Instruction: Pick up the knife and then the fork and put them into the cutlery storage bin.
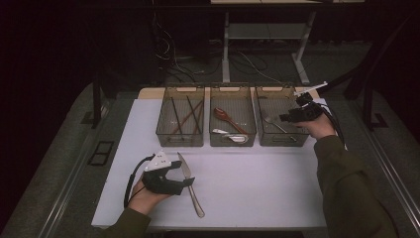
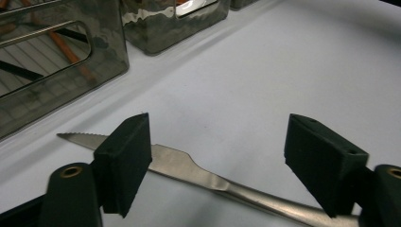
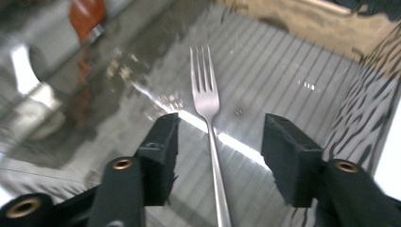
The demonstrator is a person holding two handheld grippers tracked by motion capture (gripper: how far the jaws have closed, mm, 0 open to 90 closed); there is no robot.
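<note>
Knife [image 2: 189, 166], serrated: flat on the white surface [image 1: 257, 183] near its front-left corner, handle toward the front edge, crossing between the spread jaws of the left gripper [image 2: 220, 163], untouched. Fork [image 3: 208, 118]: on the floor of the rightmost bin [image 1: 277, 139] along the surface's back edge, handle running between the parted jaws of the right gripper [image 3: 220, 156], not clamped.

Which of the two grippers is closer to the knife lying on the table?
The left gripper: its open jaws straddle the knife on the table. The right gripper is far off, over the rightmost bin, with the fork.
</note>
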